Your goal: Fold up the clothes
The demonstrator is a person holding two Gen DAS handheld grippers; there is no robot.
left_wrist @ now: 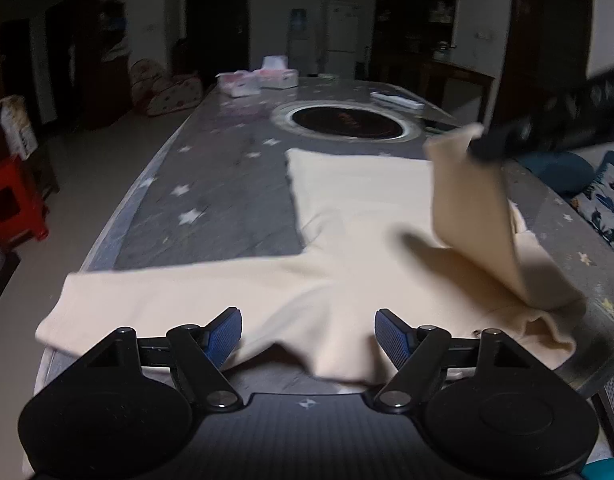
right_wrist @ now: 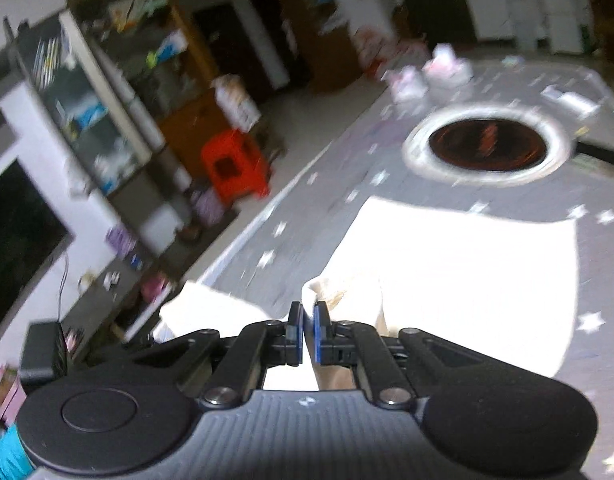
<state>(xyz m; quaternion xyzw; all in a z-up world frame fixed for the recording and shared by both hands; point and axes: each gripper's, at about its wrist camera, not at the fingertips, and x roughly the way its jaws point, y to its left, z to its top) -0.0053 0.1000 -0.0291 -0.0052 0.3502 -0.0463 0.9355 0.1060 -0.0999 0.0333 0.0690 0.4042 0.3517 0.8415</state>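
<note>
**First sleeve fold under way**

Left wrist view: the left hand-held gripper (left_wrist: 307,334) stands wide open and empty over the cream shirt's (left_wrist: 347,264) near edge. At 2 o'clock, the right hand-held gripper (left_wrist: 487,146) lifts one sleeve (left_wrist: 471,216) over the body.

Right wrist view: its jaws pinch that cloth. The shirt lies on the surface (right_wrist: 387,152); the other sleeve appears unfolded, so most folding remains.

left wrist view: room lying dim, lifted sleeve (left_wrist: 475,216) casting a dark shadow on the cream shirt (left_wrist: 347,208), corners vignetting | right wrist view: shirt (right_wrist: 467,280) blowing out white, shelves (right_wrist: 107,120) smearing with motion blur, edges bending
</note>
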